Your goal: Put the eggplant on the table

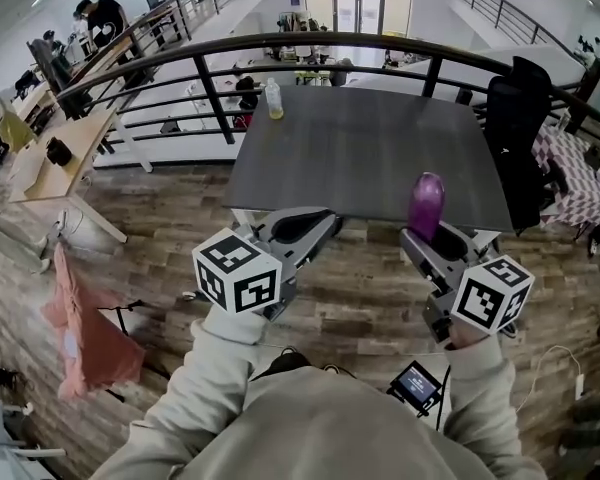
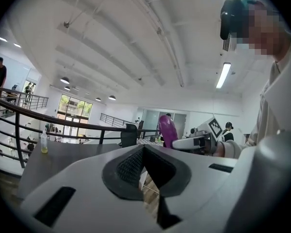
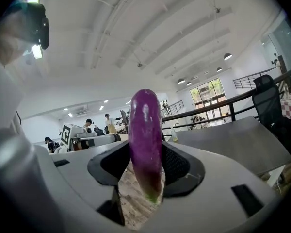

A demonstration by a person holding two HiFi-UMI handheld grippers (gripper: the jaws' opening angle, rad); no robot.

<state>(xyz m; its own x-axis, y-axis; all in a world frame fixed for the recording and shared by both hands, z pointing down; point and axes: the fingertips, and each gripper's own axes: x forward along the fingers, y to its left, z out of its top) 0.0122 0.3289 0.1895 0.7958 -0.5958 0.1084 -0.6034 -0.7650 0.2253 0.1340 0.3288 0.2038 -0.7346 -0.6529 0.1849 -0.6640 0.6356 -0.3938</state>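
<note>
One eggplant (image 3: 145,135) in right hand-held gripper (image 3: 146,161)

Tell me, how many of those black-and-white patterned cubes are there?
2. One cube sits on the left gripper, at the head view's left; the other on the right gripper. None seems hidden.

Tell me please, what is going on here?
A person holds a gripper in each hand. The right tongs are closed on a glossy purple eggplant, held upright at the near edge of a dark grey rectangular table. The eggplant is not yet set down. The left tongs are shut and empty. A small clear plastic bottle stands at the table's far edge.
</note>
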